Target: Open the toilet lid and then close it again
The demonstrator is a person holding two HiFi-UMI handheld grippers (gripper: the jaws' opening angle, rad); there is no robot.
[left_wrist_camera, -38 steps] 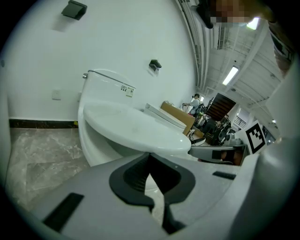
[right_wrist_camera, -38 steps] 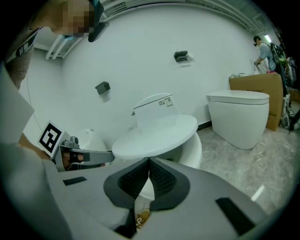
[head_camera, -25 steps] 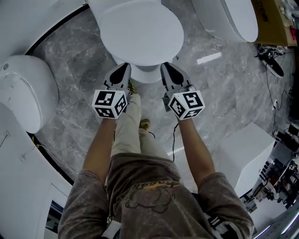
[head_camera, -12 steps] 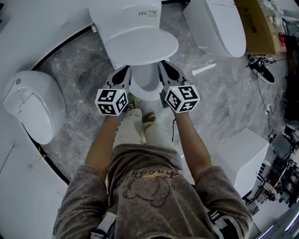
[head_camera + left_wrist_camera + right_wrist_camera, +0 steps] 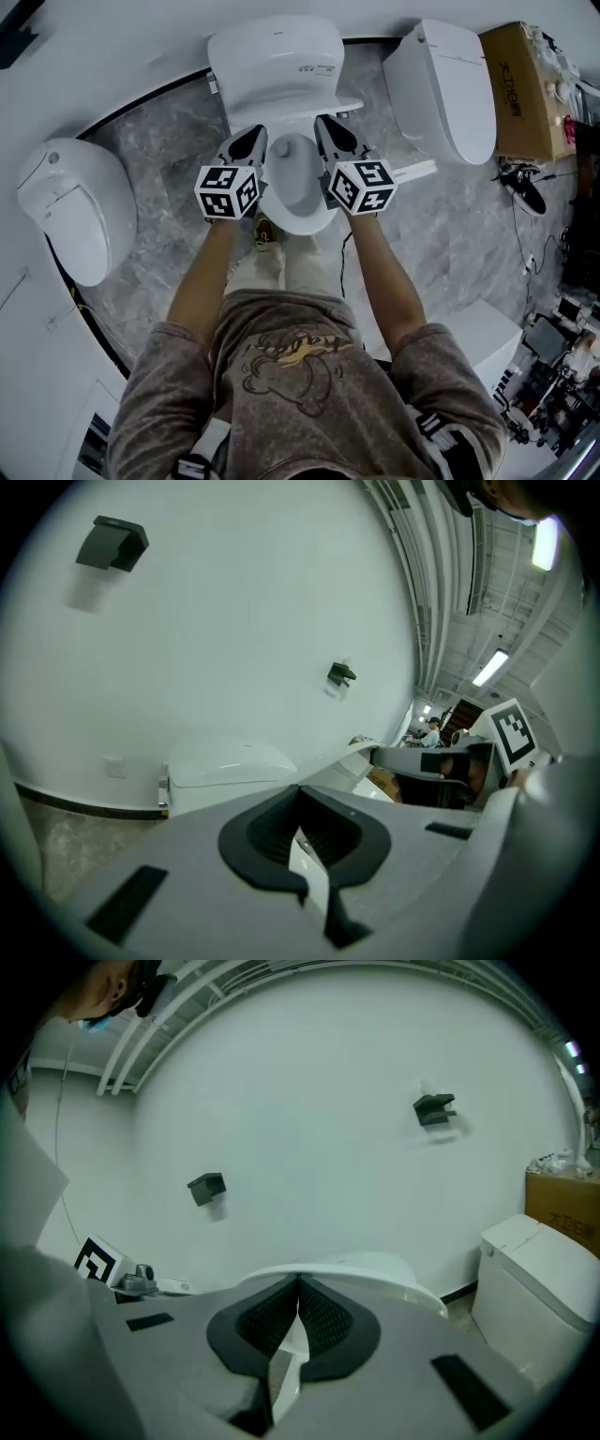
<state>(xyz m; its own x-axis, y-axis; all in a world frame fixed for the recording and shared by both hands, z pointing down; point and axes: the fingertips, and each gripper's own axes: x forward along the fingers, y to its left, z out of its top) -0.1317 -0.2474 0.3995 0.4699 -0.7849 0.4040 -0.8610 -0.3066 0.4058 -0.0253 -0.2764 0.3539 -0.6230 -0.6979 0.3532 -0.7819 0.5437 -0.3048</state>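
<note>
Both jaws pinched shut, empty; left gripper and right gripper tips sit under the toilet lid, propping it half-raised above the bowl.

In the head view, your left gripper and right gripper end right at the edge of the raised lid. You cannot make out exactly where their tips touch it. In both gripper views a white sliver shows in the slot behind the closed pads, and you cannot tell whether it is lid or bowl. Your arms and trousers cover your feet, all but one shoe. The sticker on the tank is too small to read, and so is the print on the cardboard box. The clutter at lower right is cut off by the frame edge.
</note>
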